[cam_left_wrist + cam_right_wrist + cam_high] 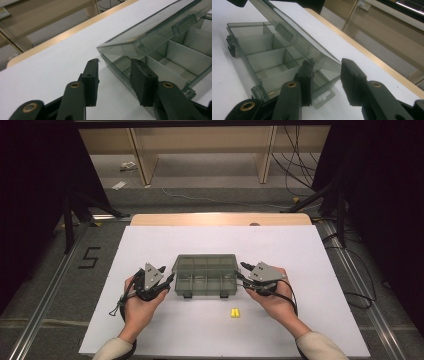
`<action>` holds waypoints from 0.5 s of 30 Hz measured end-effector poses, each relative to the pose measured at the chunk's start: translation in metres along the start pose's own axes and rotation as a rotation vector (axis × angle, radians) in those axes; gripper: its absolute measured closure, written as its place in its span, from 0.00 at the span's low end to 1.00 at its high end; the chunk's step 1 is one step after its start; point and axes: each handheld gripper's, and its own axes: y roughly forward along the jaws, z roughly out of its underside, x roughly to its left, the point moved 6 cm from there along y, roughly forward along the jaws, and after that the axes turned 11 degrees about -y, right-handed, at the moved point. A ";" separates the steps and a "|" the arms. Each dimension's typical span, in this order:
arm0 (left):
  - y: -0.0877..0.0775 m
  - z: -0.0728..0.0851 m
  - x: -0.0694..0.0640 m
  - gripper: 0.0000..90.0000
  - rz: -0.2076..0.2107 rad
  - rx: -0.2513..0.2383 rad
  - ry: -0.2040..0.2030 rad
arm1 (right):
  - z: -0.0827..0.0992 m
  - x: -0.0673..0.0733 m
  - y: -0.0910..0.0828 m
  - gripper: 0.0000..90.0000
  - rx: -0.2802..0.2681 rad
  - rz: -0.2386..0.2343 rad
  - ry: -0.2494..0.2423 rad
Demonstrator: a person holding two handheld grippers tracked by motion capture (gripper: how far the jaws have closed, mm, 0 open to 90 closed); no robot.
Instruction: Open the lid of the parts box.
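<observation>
A clear grey compartment box [205, 275] lies in the middle of the white sheet, its lid [150, 32] lifted a little way off the tray. My left gripper [169, 280] sits at the box's left end. In the left gripper view its jaws [116, 72] stand apart at the near corner, under the lid's edge, and neither pad presses on anything. My right gripper [243, 271] sits at the box's right end. In the right gripper view its jaws [325, 75] are parted on either side of the lid's corner [334, 63] without clamping it. The compartments [267, 52] look empty.
A small yellow object [235, 313] lies on the white sheet [150, 245] just in front of the box, between my two hands. The wooden table edge [220, 219] runs along the far side, with floor, cables and stand legs beyond it.
</observation>
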 end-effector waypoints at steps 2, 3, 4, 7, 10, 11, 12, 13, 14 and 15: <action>0.000 -0.003 -0.001 0.66 -0.011 -0.017 0.025 | -0.002 -0.001 0.001 0.72 -0.006 0.004 0.002; 0.001 -0.005 -0.002 0.70 -0.017 -0.027 0.036 | -0.003 -0.002 0.001 0.72 -0.012 0.007 0.001; 0.001 -0.007 -0.003 0.72 -0.018 -0.037 0.037 | -0.004 -0.002 0.002 0.72 -0.015 0.009 0.000; 0.001 -0.014 -0.004 0.76 -0.024 -0.067 0.044 | -0.006 -0.003 0.002 0.73 -0.021 0.014 0.002; 0.004 -0.016 -0.005 0.80 -0.026 -0.074 0.050 | -0.009 -0.006 0.003 0.75 -0.031 0.024 0.004; 0.005 -0.017 -0.005 0.82 -0.027 -0.076 0.048 | -0.010 -0.007 0.004 0.76 -0.035 0.031 0.006; 0.005 -0.018 -0.005 0.82 -0.029 -0.082 0.041 | -0.010 -0.007 0.004 0.76 -0.035 0.031 0.006; 0.006 -0.020 -0.004 0.83 -0.035 -0.090 0.043 | -0.012 -0.008 0.005 0.77 -0.040 0.036 0.005; 0.006 -0.020 -0.004 0.83 -0.036 -0.092 0.041 | -0.012 -0.008 0.005 0.77 -0.040 0.036 0.005; 0.006 -0.022 -0.004 0.84 -0.039 -0.098 0.043 | -0.012 -0.008 0.004 0.77 -0.040 0.039 0.004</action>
